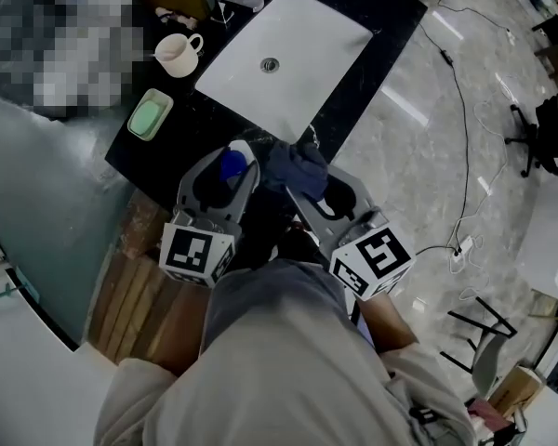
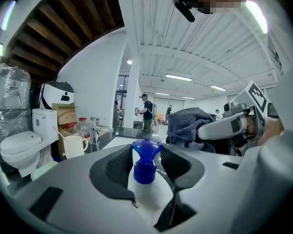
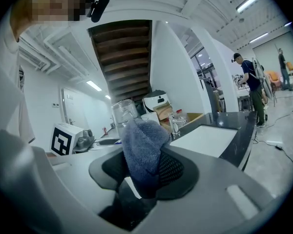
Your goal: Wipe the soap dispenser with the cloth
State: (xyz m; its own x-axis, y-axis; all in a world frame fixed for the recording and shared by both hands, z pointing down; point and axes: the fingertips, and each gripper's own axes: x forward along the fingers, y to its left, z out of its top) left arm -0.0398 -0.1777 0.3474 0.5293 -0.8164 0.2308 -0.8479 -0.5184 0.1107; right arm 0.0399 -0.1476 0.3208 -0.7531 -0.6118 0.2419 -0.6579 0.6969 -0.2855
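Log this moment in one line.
left gripper open around soap dispenser | right gripper shut on cloth | no contact yet

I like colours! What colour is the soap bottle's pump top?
Blue plastic pump top, clearest in the left gripper view.

Counter: black worktop (image 1: 372, 26) at 12 o'clock, with a white basin (image 1: 307, 35) set in it.
Floor: pale glossy tiles (image 1: 418, 156) at 3 o'clock, crossed by a thin black cable (image 1: 461, 110).
Ceiling: white, with strip lights (image 2: 178, 77); dark wooden slats (image 2: 63, 28) at 10 o'clock.
Fixture: white toilet (image 2: 17, 147) at 9 o'clock in the left gripper view.
Walls: white.
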